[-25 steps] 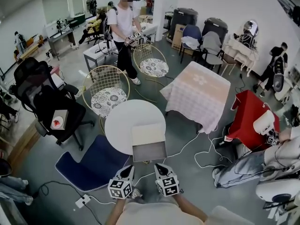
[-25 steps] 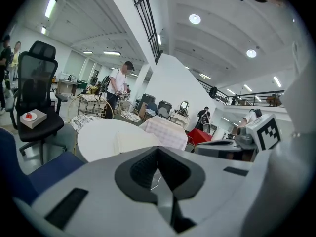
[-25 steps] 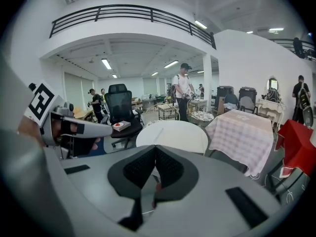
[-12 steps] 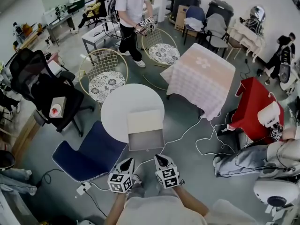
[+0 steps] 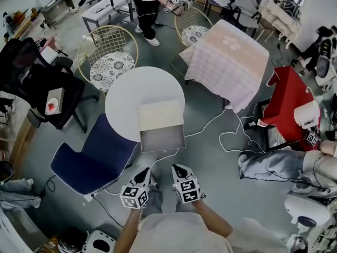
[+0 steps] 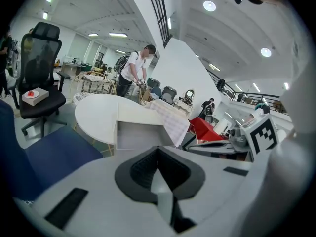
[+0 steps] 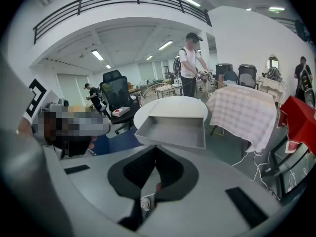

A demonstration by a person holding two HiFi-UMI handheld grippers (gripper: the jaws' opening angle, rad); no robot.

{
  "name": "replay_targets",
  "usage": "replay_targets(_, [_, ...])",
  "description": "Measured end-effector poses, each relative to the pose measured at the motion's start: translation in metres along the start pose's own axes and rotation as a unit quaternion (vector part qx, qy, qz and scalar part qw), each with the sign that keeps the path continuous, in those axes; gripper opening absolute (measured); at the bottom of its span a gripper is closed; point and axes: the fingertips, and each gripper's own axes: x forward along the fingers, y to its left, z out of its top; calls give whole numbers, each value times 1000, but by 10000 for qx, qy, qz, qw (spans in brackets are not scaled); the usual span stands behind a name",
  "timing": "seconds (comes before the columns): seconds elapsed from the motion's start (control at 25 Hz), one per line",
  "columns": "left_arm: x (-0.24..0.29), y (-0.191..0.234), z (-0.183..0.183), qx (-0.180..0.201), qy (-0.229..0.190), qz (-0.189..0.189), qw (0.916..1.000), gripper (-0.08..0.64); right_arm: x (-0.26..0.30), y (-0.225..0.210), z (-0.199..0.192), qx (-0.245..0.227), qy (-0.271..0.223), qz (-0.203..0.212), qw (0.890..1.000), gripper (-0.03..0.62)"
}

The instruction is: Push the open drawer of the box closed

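Observation:
A cream box [image 5: 159, 115] stands at the near edge of a round white table [image 5: 134, 86]. Its grey drawer [image 5: 162, 138] is pulled out toward me and overhangs the table's rim. Both grippers hang side by side below the drawer's front, apart from it. My left gripper [image 5: 145, 173] has its jaws together with nothing in them. My right gripper [image 5: 177, 168] is shut and empty as well. In the left gripper view the drawer's side [image 6: 138, 135] shows just beyond the shut tips [image 6: 158, 148]. In the right gripper view the empty drawer [image 7: 173, 130] lies straight ahead of the tips [image 7: 156, 146].
A blue chair [image 5: 89, 159] stands left of the drawer. Beyond are a wire chair [image 5: 108, 57], a black office chair [image 5: 31, 80] and a chequered-cloth table [image 5: 226, 62]. Cables [image 5: 231, 136] trail on the floor at right, near a seated person's legs [image 5: 274, 165] and a red chair [image 5: 287, 107].
Both grippers have sunk, still shut and side by side. The head view has tipped further down, so the table and box sit higher and larger in it.

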Motion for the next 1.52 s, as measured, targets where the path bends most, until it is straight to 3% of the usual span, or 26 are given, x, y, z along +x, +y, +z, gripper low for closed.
replay_targets(0.8, [15, 23, -46, -292, 416, 131, 9986, 12, 54, -6, -47, 263, 630, 166, 9975, 18])
replay_targets(0.84, [15, 22, -48, -302, 444, 125, 9985, 12, 57, -6, -48, 271, 668, 201, 9972, 44])
replay_targets(0.88, [14, 21, -50, -309, 470, 117, 9983, 12, 60, -6, -49, 281, 701, 226, 9969, 113])
replay_targets(0.96, [14, 21, -52, -332, 485, 104, 9982, 12, 67, -8, -51, 282, 752, 228, 9965, 157])
replay_targets(1.28, [10, 22, -61, -409, 504, 115, 9978, 12, 87, -15, -65, 199, 942, 113, 9953, 172])
replay_targets(1.52, [8, 22, -64, -372, 563, 73, 9977, 12, 110, -17, -55, 254, 852, -1, 9960, 169])
